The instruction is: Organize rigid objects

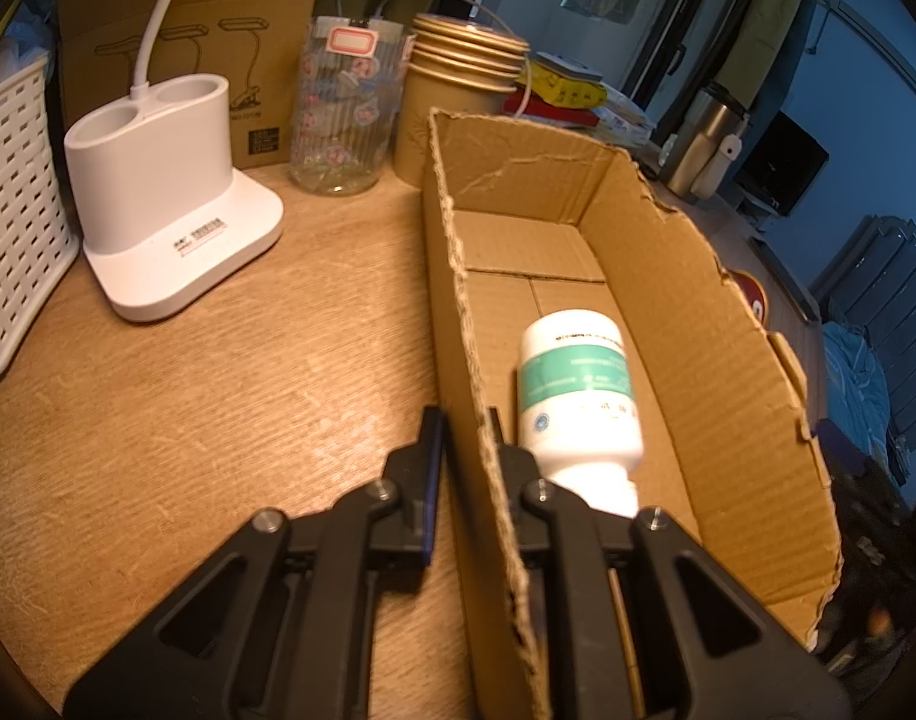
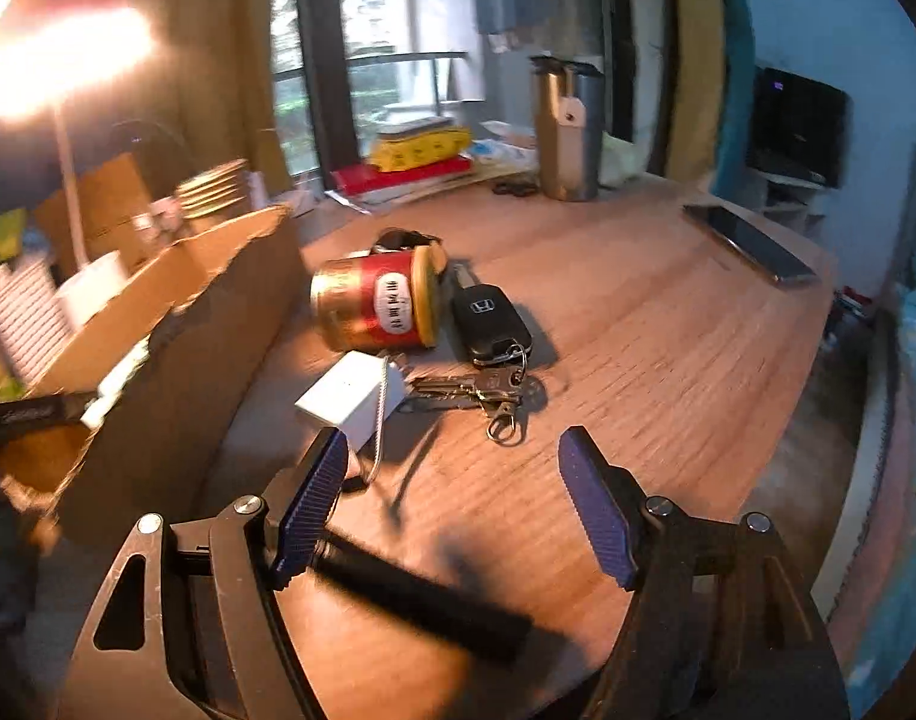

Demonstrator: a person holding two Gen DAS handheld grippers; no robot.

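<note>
The left tongs (image 1: 464,420) clamp the torn brown cardboard box's (image 1: 650,228) wall; the right tongs (image 2: 452,468) hang apart, empty. The red-and-gold lidded tin (image 2: 377,303) lies on the worktop (image 2: 638,330): rigid, smooth, probably roll-prone, best gripped across its body.

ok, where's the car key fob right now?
Right wrist view, centre: the car key fob lies flat on the wooden desk, just right of the red-and-gold tin lying on its side, with its metal keys trailing toward the camera.
</note>
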